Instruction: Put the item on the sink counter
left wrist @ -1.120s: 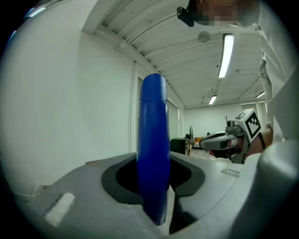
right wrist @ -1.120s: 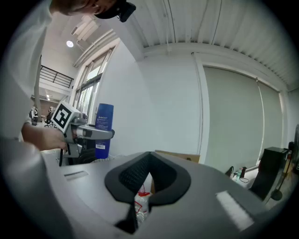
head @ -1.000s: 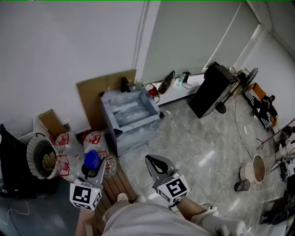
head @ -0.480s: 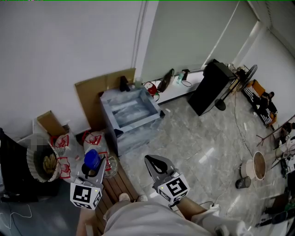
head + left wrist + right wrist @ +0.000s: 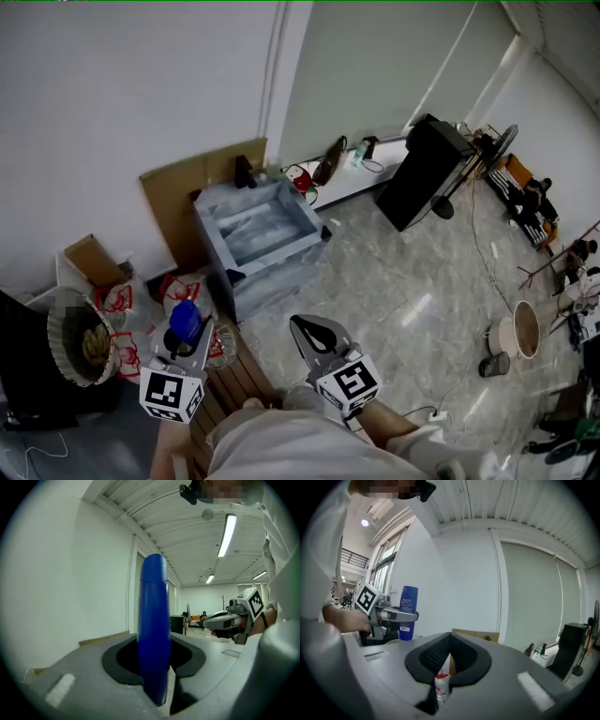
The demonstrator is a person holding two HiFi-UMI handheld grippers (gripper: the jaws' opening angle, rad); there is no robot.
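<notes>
**A:** What does your left gripper have?

**B:** My left gripper (image 5: pixel 190 339) is clamped on a blue bottle (image 5: pixel 185 321), with a jaw pressed against each side. My right gripper's view shows the bottle standing upright. It has white print on its front and a small label low down. The jaws hold it around the lower half.

**A:** And the other one?

**B:** My right gripper (image 5: pixel 314 328) has its jaws brought together with nothing between them. It sits at the lower centre of the head view, just right of the left gripper. I hold both of them out in front of my body.

**A:** Where is the bottle compared with the sink?

**B:** The bottle is in the lower left of the head view. It is up in the air, near a slatted wooden board (image 5: pixel 236 380) and some plastic bags with red print (image 5: pixel 178 286). The grey sink unit (image 5: pixel 277 272) is higher in the frame, left of centre. The worktop (image 5: pixel 214 202) around its basin is well apart from the bottle.

**A:** What lies further out?

**B:** A sheet of cardboard (image 5: pixel 187 187) leans on the white wall behind the sink. A wicker basket (image 5: pixel 80 339) is at the far left edge. A black cabinet (image 5: pixel 417 173) stands in the upper right on the marble-patterned floor (image 5: pixel 394 281).
</notes>
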